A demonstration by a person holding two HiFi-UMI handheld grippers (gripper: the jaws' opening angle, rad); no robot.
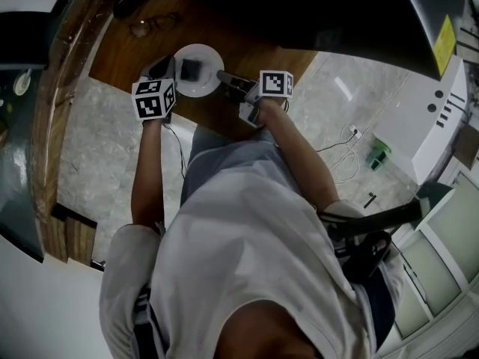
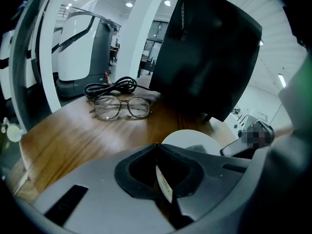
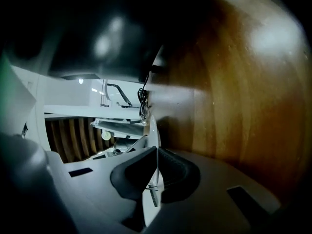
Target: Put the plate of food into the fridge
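A white plate (image 1: 206,84) with a dark block of food (image 1: 191,68) on it sits over the brown wooden table (image 1: 142,51), in front of a large black box-like appliance (image 1: 299,10). My left gripper (image 1: 166,67) is shut on the plate's left rim. My right gripper (image 1: 223,75) is shut on the right rim. In the left gripper view the thin white rim runs between the closed jaws of the left gripper (image 2: 157,147), with the plate (image 2: 192,139) just beyond. In the right gripper view the plate (image 3: 153,128) shows edge-on, clamped in the right gripper (image 3: 157,151).
A pair of glasses (image 1: 153,25) (image 2: 119,107) and a coiled black cable (image 2: 111,87) lie on the table beyond the plate. The black appliance (image 2: 209,57) stands close behind it. On the tiled floor to the right are a white cable (image 1: 340,152) and a green object (image 1: 378,153).
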